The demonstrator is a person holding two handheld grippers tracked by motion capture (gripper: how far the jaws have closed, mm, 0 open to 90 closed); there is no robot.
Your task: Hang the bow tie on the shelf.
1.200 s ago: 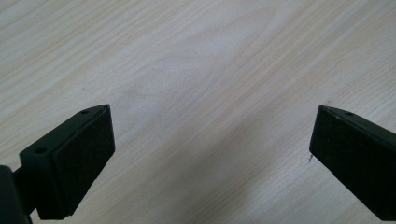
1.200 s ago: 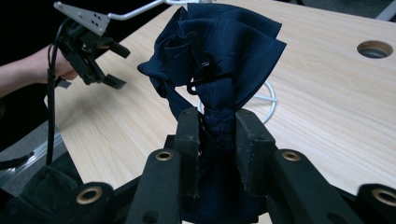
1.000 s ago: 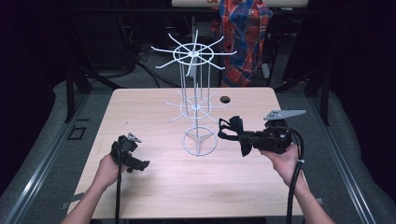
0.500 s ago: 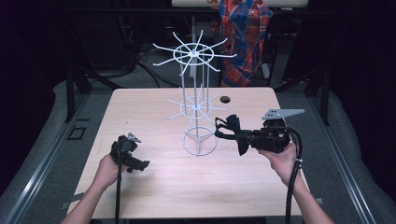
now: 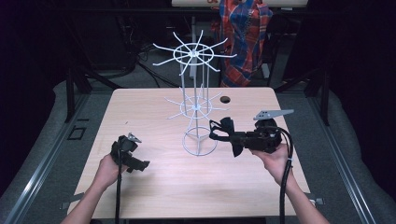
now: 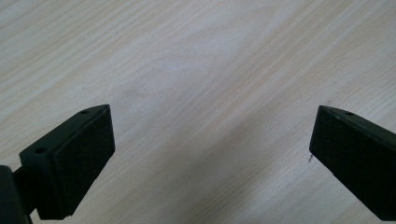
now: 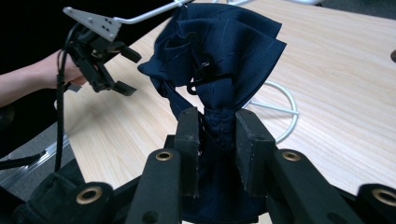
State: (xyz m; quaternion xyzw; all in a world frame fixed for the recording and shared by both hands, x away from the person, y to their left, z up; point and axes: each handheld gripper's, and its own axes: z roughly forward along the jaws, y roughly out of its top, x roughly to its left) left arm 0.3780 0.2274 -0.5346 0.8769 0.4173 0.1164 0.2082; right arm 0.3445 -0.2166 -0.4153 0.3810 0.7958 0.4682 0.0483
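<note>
the high view looks forward and down on the whole table (image 5: 154, 186) from above its near edge. the left gripper view faces the tabletop closely. the right gripper view looks across it, sharing the rack (image 7: 285, 112) with the high view.

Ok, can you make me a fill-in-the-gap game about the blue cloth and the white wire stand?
1. The right gripper is shut on a dark ____ bow tie.
2. The left gripper has its jaws wide ____, with nothing between them.
3. The white wire stand rests on a ____ table.
4. The stand's base is shaped like a ____.

Missing words: blue; open; wooden; ring
</note>
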